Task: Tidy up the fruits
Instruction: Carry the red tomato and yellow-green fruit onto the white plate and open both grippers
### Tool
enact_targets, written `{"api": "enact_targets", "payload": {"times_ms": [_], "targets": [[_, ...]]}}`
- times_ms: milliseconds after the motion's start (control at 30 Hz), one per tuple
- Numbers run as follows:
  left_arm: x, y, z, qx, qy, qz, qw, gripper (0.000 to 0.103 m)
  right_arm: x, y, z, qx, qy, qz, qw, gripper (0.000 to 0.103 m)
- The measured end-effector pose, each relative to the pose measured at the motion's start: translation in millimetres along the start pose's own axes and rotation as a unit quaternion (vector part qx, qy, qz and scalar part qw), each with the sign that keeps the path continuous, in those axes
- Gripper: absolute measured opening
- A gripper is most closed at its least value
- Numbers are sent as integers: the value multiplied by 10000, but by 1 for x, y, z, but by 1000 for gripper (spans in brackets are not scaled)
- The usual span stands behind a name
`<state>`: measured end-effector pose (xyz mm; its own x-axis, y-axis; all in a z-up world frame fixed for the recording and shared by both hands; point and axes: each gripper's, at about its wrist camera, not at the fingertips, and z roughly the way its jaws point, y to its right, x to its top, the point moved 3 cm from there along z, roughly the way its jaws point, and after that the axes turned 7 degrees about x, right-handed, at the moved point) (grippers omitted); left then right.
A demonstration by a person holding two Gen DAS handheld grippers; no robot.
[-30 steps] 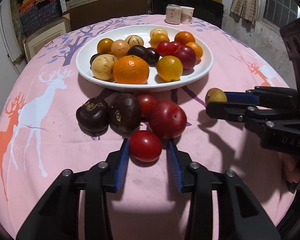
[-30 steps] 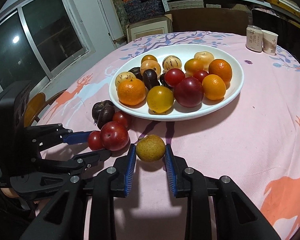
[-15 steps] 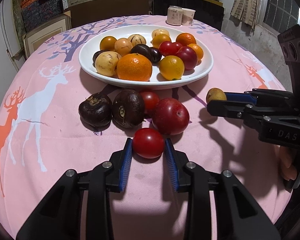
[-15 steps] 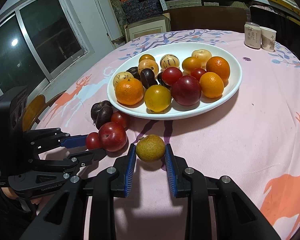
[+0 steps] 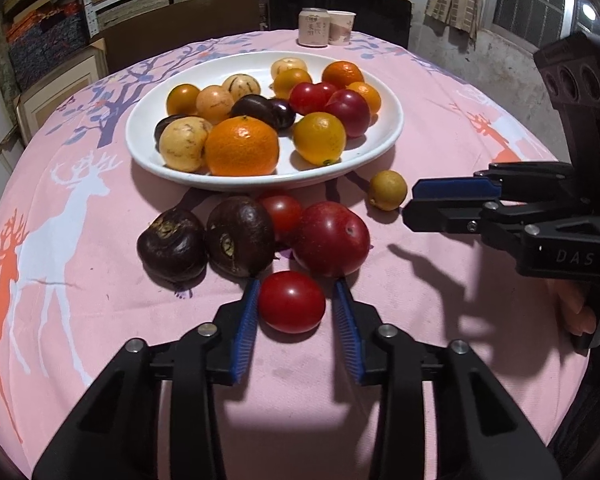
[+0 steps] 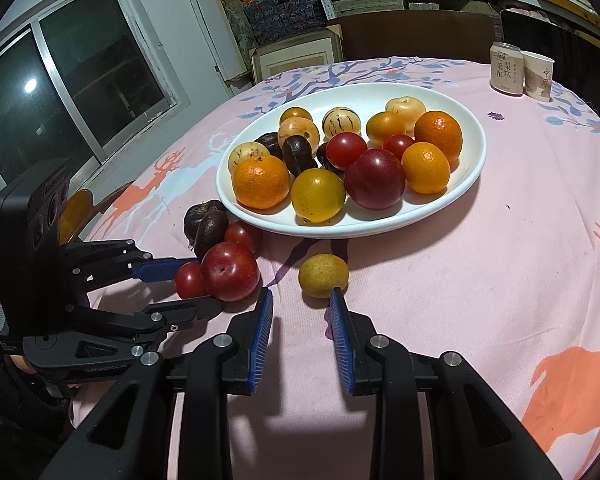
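Note:
On the pink cloth, a small red cherry tomato [image 5: 292, 302] sits between the blue pads of my left gripper [image 5: 297, 282], which is shut on it. The right wrist view shows the same tomato [image 6: 190, 280] in the left gripper [image 6: 194, 286]. My right gripper [image 6: 301, 293] has its pads a narrow gap apart with nothing between them. A small yellow fruit [image 6: 323, 276] lies on the cloth just ahead of its tips, against the right one. In the left wrist view this fruit [image 5: 387, 190] lies just past the right gripper [image 5: 410, 203]. The white plate [image 5: 380, 148] behind holds several fruits.
A red plum [image 5: 331, 238], a second tomato [image 5: 282, 212] and two dark brown fruits [image 5: 172, 245] lie right in front of the left gripper. A can [image 5: 314, 27] and a paper cup [image 5: 340, 28] stand at the table's far edge. A window [image 6: 80, 92] is at the left.
My left gripper's pads have narrowed onto the cherry tomato and the view has rolled a little. The yellow fruit has slipped from between the right gripper's tips to just ahead of them.

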<state>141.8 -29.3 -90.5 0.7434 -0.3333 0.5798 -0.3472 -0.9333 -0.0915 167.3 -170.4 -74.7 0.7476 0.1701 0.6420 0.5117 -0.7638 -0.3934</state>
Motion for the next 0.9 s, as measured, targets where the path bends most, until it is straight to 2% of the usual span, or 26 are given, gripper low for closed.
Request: {"api": "enact_targets", "payload": {"times_ms": [33, 300, 467, 567, 667, 900], "targets": [[0, 1, -1, -30, 16, 30, 10000, 30, 0, 0, 0, 0, 2, 3, 10000, 30], [-7, -1, -23, 34, 209, -62, 9998, 30, 1, -2, 4, -49, -82, -82, 9999, 30], [-9, -8, -45, -103, 423, -233, 9988, 30, 5, -14, 21, -762, -380, -610, 9945, 30], [-9, -7, -49, -104, 478, -231, 9985, 30, 10, -18, 29, -976, -485, -794, 9909, 31], [-9, -7, -47, -55, 495, -292, 9983, 30, 15, -15, 35, -947, -532, -751, 9912, 31], [-12, -6, -40, -142, 440, -379, 9982, 30, 15, -14, 30, -649, -292, -615, 9956, 28]]}}
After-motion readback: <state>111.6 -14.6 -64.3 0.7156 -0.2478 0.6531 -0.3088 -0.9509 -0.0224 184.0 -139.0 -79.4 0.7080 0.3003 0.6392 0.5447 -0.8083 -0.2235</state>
